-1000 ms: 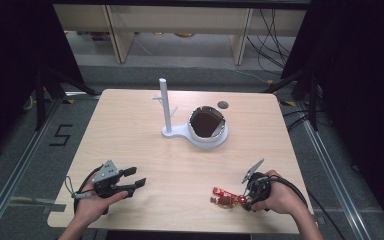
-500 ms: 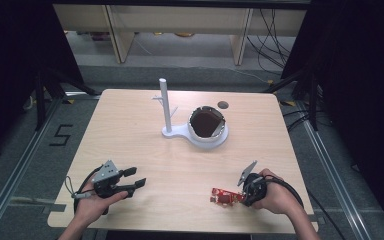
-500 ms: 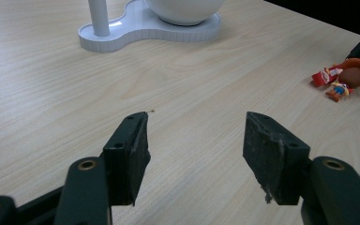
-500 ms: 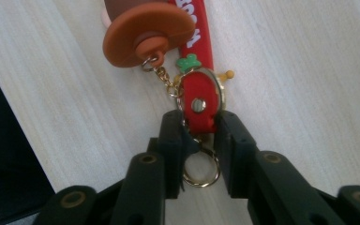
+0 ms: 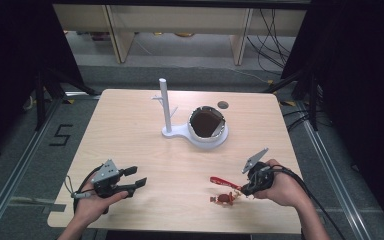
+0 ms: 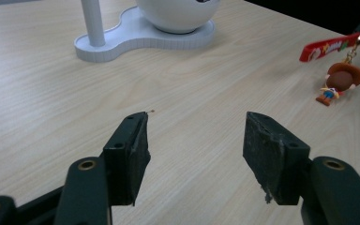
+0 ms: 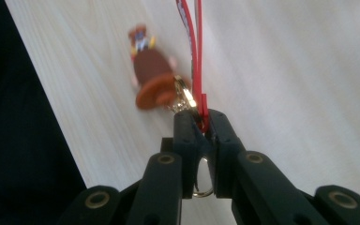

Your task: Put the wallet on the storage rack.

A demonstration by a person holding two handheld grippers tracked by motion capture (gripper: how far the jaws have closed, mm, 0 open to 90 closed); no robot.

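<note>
Lettering on the red strap (image 6: 329,47) is too small for me to read. My right gripper (image 5: 247,189) has just closed on the strap near the table's (image 5: 130,130) front edge; its cowboy charm (image 5: 224,198) dangles. White stand (image 5: 166,106) and bowl (image 5: 207,126) sit mid-table. My left gripper (image 5: 133,182) hangs open, empty.

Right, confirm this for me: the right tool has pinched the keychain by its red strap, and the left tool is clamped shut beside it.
One part is wrong. The left tool is not shut: the left gripper view shows its jaws standing apart over bare table, with nothing between them. The rest holds: the right tool has closed on the red strap of the keychain.
</note>
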